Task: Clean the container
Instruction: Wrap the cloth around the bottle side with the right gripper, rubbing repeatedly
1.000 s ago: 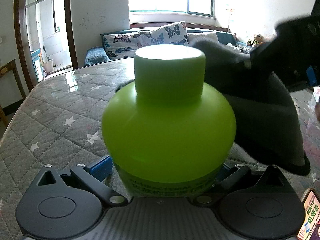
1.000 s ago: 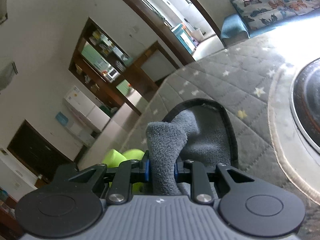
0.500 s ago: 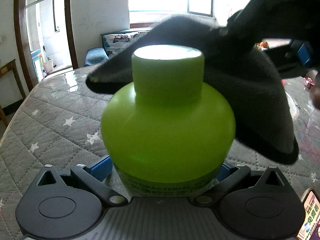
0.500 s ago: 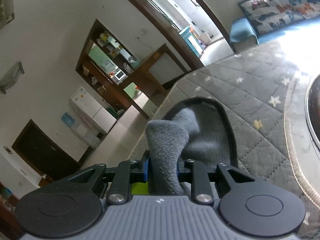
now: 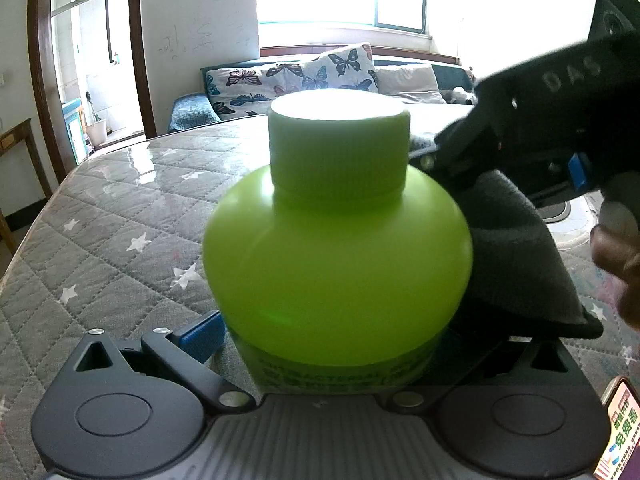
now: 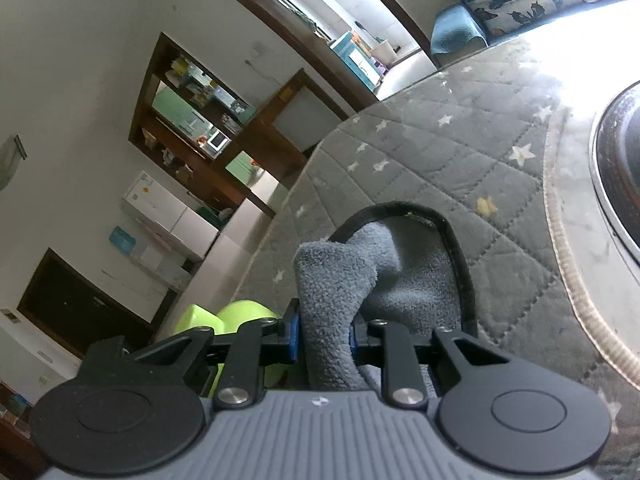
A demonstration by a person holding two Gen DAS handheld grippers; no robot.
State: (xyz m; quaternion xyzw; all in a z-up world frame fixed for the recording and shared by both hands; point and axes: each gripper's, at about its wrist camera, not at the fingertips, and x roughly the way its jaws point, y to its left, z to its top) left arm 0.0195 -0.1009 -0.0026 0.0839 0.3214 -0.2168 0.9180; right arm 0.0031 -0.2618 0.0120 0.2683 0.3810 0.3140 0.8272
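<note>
Green container (image 5: 336,256) sits gripped in left gripper (image 5: 320,340) fingers, steadied while right gripper (image 6: 324,340) fingers pinch grey cloth (image 6: 332,312) against its side.

The lime-green container (image 5: 336,256) I hold stands upright, its bulbous body topped by a ribbed screw cap (image 5: 339,148) of the same green, closed; a printed label band circles its lower part, the text too blurred to read. My grey fleece cloth (image 5: 516,264), dark-edged and folded, hangs against the container's right flank, touching it below the shoulder.
</note>
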